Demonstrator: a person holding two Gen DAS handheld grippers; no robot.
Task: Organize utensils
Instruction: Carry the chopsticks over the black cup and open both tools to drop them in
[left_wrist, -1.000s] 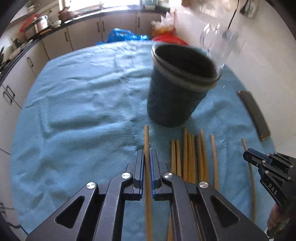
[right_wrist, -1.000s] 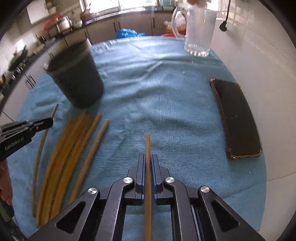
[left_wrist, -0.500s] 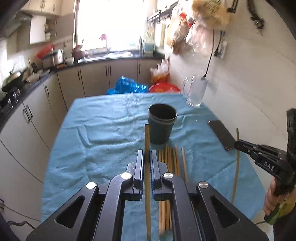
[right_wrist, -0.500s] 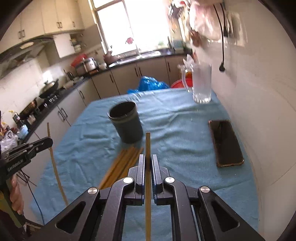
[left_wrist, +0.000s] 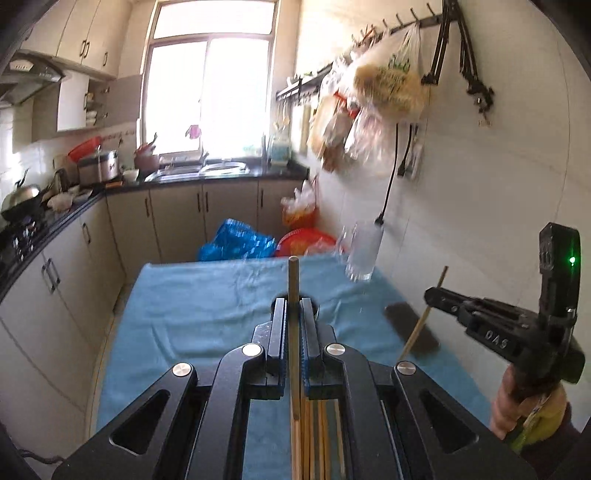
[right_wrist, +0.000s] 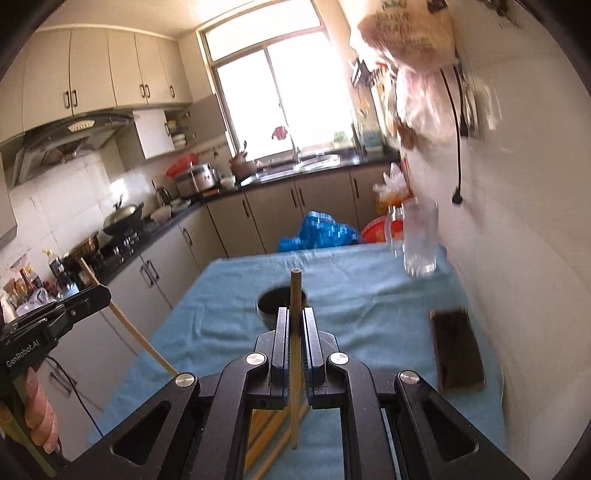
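Left wrist view: left gripper (left_wrist: 294, 310) is clamped on one chopstick (left_wrist: 293, 295), with loose chopsticks (left_wrist: 321, 435) on the blue cloth (left_wrist: 192, 317) below.

Right wrist view: right gripper (right_wrist: 295, 321) pinches its own chopstick (right_wrist: 294, 332), above the dark cup (right_wrist: 273, 301).

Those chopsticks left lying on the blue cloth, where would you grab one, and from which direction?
Judging by their pose, take one of the loose chopsticks near mid-length, coming down from above with the jaws across its thin width. They lie flat and side by side on the blue cloth, so only their tops are free. Both the left gripper and right gripper are shut on one chopstick each.
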